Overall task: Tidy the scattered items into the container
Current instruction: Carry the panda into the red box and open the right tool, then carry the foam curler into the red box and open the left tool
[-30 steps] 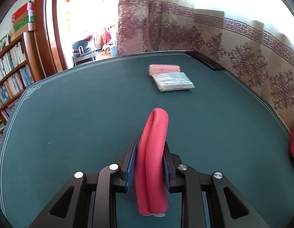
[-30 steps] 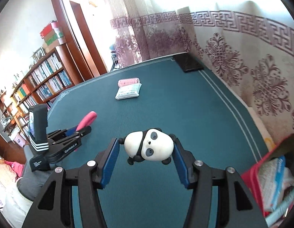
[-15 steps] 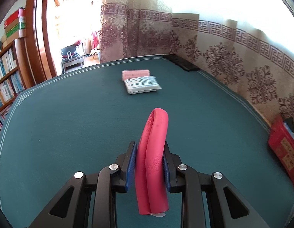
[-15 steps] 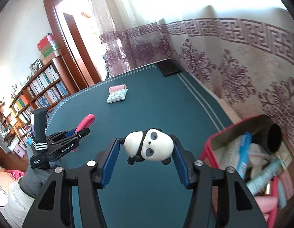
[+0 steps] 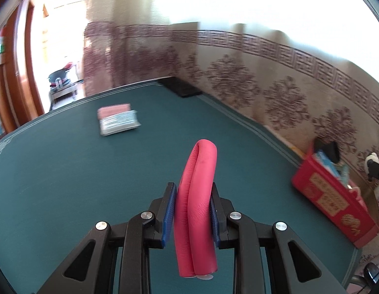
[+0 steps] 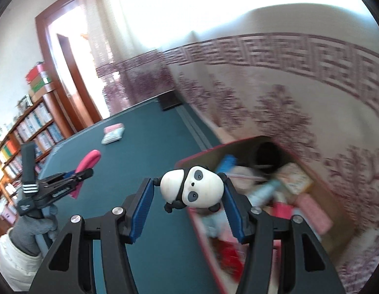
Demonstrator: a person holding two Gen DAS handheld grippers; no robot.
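We hold the left gripper [image 5: 193,210] above the green table [image 5: 67,183], its blue pads pinching a folded pink tube [image 5: 198,196] that stands up between them and bends over at the top. Our right gripper [image 6: 189,203] clamps a panda [image 6: 193,189] by its sides, tilted, just over the near rim of the red box [image 6: 319,171]. The box sits at the table's right edge against the patterned curtain [image 6: 287,98] and already holds a jumble of packets and tubes, blurred in the right wrist view. From the left wrist view the box [image 5: 334,201] is well apart from the tube, off to the right. Near the table's far edge lie a white packet [image 5: 119,123] and a pink packet [image 5: 113,109], touching. A dark flat thing [image 5: 180,88] rests at the far corner
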